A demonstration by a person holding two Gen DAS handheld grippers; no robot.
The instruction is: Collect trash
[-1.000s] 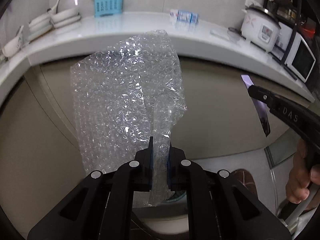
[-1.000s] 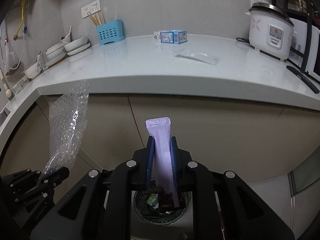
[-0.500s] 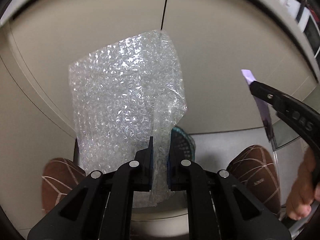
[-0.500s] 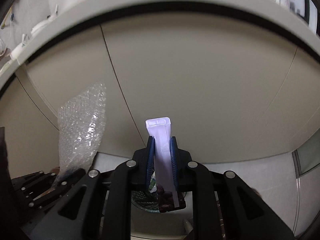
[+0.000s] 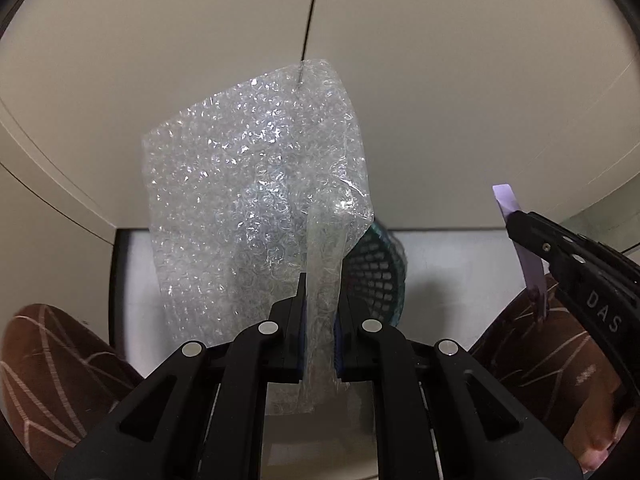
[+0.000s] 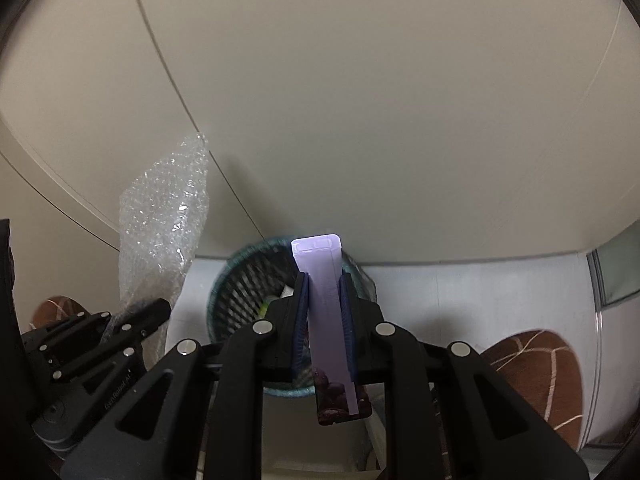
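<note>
Both grippers lowered; mesh bin (image 6: pixel 240 280) below, cabinet (image 6: pixel 400 120) behind.

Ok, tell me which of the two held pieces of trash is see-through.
The bubble wrap, clamped in the left gripper. The cabinet seam shows through it, while the purple wrapper in the right gripper is opaque.

A clear sheet of bubble wrap (image 5: pixel 256 216) stands upright, crumpled at its lower edge. A flat pale-purple packet (image 6: pixel 326 300), dark at its lower end, stands upright too, with the dark-green mesh trash basket (image 6: pixel 236 292) at its 9 o'clock, scraps inside.
</note>
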